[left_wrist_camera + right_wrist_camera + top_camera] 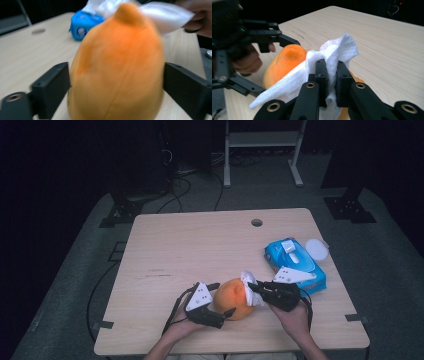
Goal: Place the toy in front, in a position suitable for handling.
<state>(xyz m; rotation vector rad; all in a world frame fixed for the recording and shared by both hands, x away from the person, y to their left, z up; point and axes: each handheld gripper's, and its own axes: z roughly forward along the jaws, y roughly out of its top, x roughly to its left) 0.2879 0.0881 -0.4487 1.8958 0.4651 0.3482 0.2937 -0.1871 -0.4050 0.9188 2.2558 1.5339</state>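
Orange plush fruit (234, 298) sat at near table edge (165, 240), between my hands, long axis upright. My left gripper (221, 299) straddled it, jaws wide, pads apparently off. My right gripper (254, 290) clamped white wipe (332, 53), draped over plush's top; right hand nearer to top.

A: Count's coming in: 1 orange plush toy (234, 298) sitting between the jaws of the left gripper (223, 299).

B: And 1 white wipe (329, 56) pinched in the right gripper (331, 72), draped on the toy.

A: Beyond the right gripper, 1 blue wipes pack (295, 265), plus 1 round white lid (317, 249) just past it.

B: So 2 grippers, 1 table (200, 245), 1 hole (256, 222) at its far edge.
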